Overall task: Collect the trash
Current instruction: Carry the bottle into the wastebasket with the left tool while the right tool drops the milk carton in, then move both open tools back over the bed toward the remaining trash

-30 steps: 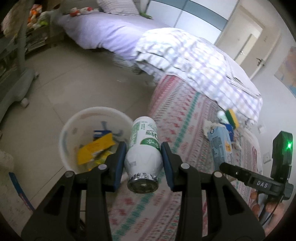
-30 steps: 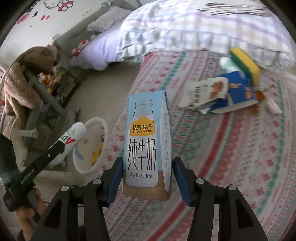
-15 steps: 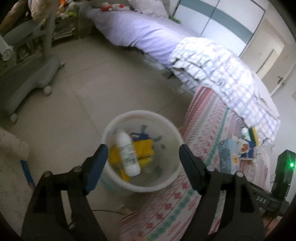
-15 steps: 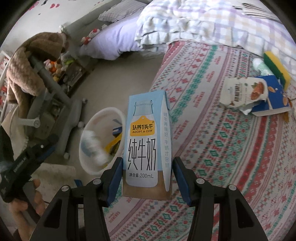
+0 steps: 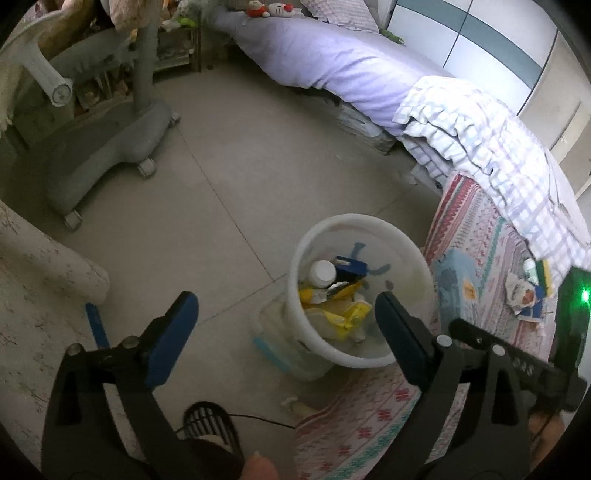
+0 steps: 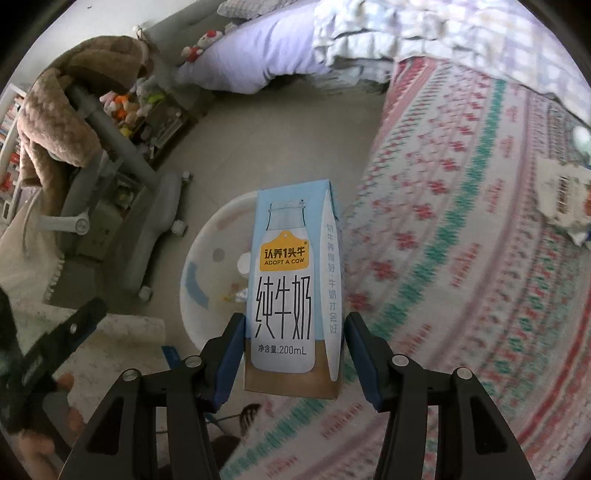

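Bottle (image 5: 322,272) dropped into bin (image 5: 369,225); carton (image 6: 295,291) clamped, seemingly above bin.

A grey rolling chair base (image 5: 110,147) stands on the tiled floor (image 5: 229,177) at far left, a brown fleece (image 6: 55,122) draped over its frame. Far across, a lilac bed (image 5: 332,62) carries 2 plush toys (image 5: 264,7). At right, a checked quilt (image 5: 491,147) overlaps a patterned bedspread (image 6: 461,258).

We see a grey tiled floor (image 5: 207,206) carrying a white bin (image 5: 369,229) beside the patterned bed cover (image 5: 476,240). On that cover lie crumpled wrappers (image 5: 524,295).
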